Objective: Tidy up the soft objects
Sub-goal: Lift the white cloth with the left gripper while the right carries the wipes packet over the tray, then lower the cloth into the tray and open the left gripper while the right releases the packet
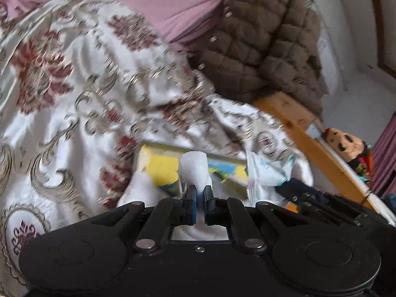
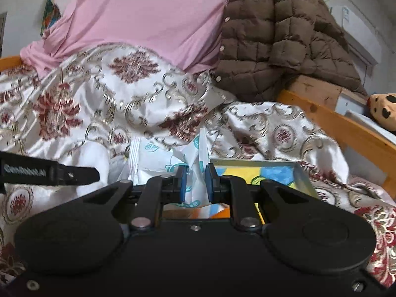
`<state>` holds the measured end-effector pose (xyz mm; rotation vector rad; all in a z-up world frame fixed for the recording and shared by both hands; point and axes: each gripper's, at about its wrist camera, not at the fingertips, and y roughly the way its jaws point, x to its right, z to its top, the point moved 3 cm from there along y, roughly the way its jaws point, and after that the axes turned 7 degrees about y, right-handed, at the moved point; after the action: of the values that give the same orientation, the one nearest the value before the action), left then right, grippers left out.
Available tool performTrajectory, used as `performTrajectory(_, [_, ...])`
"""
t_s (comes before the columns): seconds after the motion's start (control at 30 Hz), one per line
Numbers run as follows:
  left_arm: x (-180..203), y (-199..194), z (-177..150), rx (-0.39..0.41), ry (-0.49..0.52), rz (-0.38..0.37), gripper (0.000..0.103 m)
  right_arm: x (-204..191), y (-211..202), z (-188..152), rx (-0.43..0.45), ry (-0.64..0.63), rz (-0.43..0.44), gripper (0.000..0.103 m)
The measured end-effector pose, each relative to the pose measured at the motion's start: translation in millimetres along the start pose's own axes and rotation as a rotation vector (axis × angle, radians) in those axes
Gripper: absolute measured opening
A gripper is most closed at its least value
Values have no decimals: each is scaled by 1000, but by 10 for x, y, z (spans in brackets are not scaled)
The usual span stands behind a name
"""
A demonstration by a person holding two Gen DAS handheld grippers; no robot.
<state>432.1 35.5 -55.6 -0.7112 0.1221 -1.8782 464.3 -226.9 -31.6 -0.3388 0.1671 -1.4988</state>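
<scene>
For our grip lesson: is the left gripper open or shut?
Shut: the left gripper pinches a white gauzy cloth between its blue pads.

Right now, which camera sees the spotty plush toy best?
The left wrist view: the spotty plush toy shows its spotted head and colourful body beside the wooden bed rail. The right wrist view catches only its head at the frame's edge.

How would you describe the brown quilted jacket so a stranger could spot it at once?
Start at the bed's orange wooden rail. At its far end a puffy brown quilted jacket is heaped beside the pink sheet. Unlike the shiny white floral bedspread below it, it is dark, stitched in squares and has metal snaps.
</scene>
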Motion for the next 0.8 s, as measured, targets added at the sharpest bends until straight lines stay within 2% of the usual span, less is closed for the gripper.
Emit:
performTrajectory(0.2, [-136,212,-170,-68,-10,36,5,-192,216,-87,-78,-46,16,10])
performTrajectory(0.4, [-115,297,-249,-95,19,53,5,-321,283,-85,-150,-92,21,10])
performTrajectory(0.63, [-115,279,-215,-89,11,50,7,-246,253,-62,-160,-61,24,10])
performTrajectory(0.7, [-98,255,-198,-81,14,57,9,-217,246,-50,-159,-46,21,14])
performTrajectory(0.8, [-66,217,-178,-73,25,63,17,-184,223,-30,-149,-33,12,27])
